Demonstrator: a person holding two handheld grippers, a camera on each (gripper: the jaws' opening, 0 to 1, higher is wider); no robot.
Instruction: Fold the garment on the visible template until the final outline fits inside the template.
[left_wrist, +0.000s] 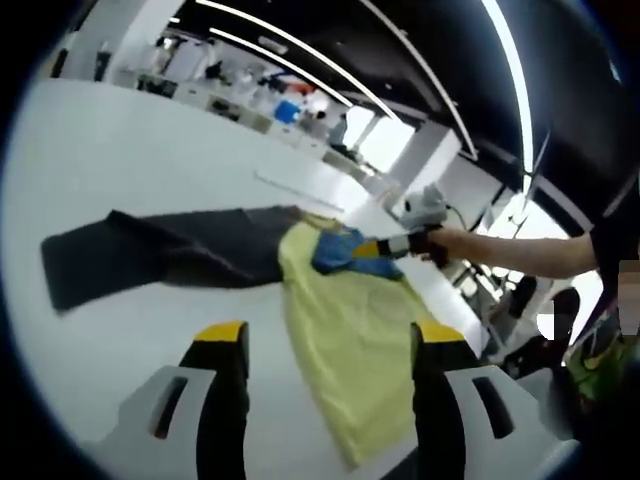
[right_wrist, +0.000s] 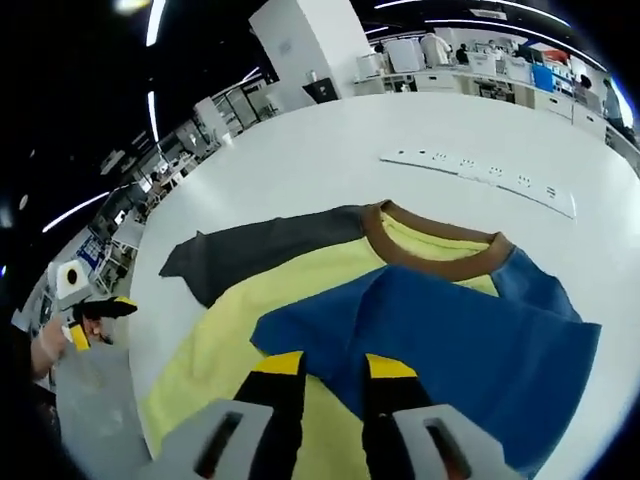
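Centrally, the shirt (right_wrist: 300, 300) lay flat on the white table (right_wrist: 330, 140): yellow body, dark grey sleeve (right_wrist: 260, 245) spread to one side, brown collar (right_wrist: 440, 245), and a blue sleeve (right_wrist: 450, 340) folded over the body. In the right gripper view, the right gripper (right_wrist: 332, 375) stood at the blue sleeve's edge, jaws narrowly parted with blue cloth between them; whether they pinched it could not be told. A white strip (right_wrist: 480, 170) lay beyond the collar. In the left gripper view, the left gripper (left_wrist: 330, 345) hovered wide open over the shirt's yellow hem (left_wrist: 350, 350), holding nothing. The right gripper (left_wrist: 400, 245), held by a person's hand (left_wrist: 455, 240), touched the blue sleeve (left_wrist: 345, 252).
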